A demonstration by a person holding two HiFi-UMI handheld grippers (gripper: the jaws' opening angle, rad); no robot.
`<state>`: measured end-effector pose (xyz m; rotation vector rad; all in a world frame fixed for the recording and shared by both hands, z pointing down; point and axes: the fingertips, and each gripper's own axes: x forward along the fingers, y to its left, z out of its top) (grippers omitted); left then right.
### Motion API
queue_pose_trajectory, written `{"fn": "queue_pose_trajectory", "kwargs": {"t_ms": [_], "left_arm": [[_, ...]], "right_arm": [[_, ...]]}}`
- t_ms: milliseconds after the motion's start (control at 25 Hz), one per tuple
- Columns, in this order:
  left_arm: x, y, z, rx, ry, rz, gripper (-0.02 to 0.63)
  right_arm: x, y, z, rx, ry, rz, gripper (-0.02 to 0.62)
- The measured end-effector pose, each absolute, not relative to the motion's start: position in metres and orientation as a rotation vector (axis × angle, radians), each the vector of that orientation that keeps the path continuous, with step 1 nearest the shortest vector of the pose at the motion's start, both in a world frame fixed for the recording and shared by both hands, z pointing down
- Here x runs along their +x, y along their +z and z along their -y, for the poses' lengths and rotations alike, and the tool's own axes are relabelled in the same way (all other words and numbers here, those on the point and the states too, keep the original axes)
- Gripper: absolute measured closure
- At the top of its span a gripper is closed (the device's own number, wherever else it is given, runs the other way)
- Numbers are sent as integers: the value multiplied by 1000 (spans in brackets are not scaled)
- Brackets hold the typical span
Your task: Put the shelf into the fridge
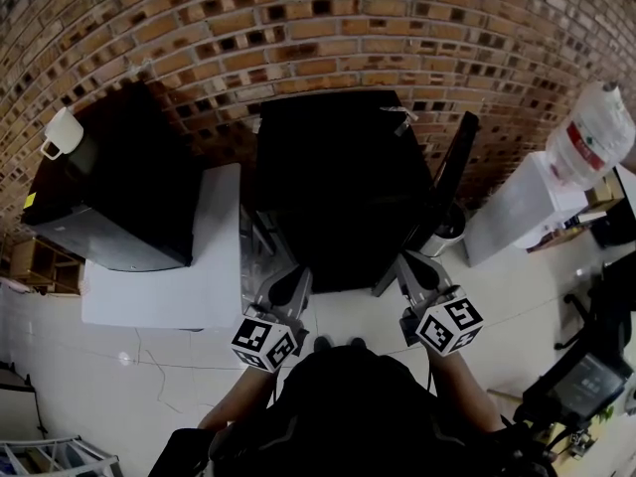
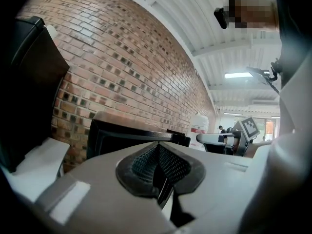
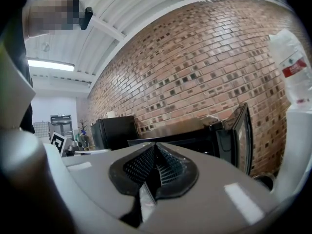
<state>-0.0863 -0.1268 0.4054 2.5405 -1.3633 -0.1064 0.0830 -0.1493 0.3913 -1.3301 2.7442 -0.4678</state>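
The black fridge (image 1: 338, 187) stands against the brick wall, its door (image 1: 452, 167) swung open to the right. My left gripper (image 1: 291, 278) and right gripper (image 1: 409, 264) are held side by side just in front of its lower edge. In the left gripper view the jaws of the left gripper (image 2: 158, 165) are shut, with a thin pale pane, the shelf (image 2: 163, 194), pinched edge-on between the pads. The right gripper (image 3: 155, 162) is shut on the shelf (image 3: 145, 201) the same way. In the head view I cannot make out the clear shelf between the grippers.
Left of the fridge a white table (image 1: 199, 286) carries a second black cabinet (image 1: 119, 187) with a white cup (image 1: 65, 132) on top. At the right stand a water dispenser (image 1: 517, 212) with its bottle (image 1: 591, 132) and a small bin (image 1: 447, 229).
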Motion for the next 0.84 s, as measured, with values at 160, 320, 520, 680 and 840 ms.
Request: {"fn": "queue_pose_trajectory", "kwargs": {"t_ms": [160, 320, 520, 680, 840], "left_arm": [[-89, 407, 128, 2544, -102, 1371, 603], [-91, 405, 130, 2532, -102, 1370, 603], [-88, 409, 130, 2568, -58, 1370, 603], [-87, 410, 132, 2545, -67, 1362, 603], [-86, 414, 135, 2542, -83, 1348, 603]], "right_arm": [[81, 390, 150, -1320, -463, -2746, 591], [78, 386, 151, -1308, -454, -2750, 589], [76, 387, 153, -1311, -451, -2760, 591], [76, 385, 154, -1312, -449, -2759, 589], [75, 385, 154, -1317, -402, -2792, 591]]}}
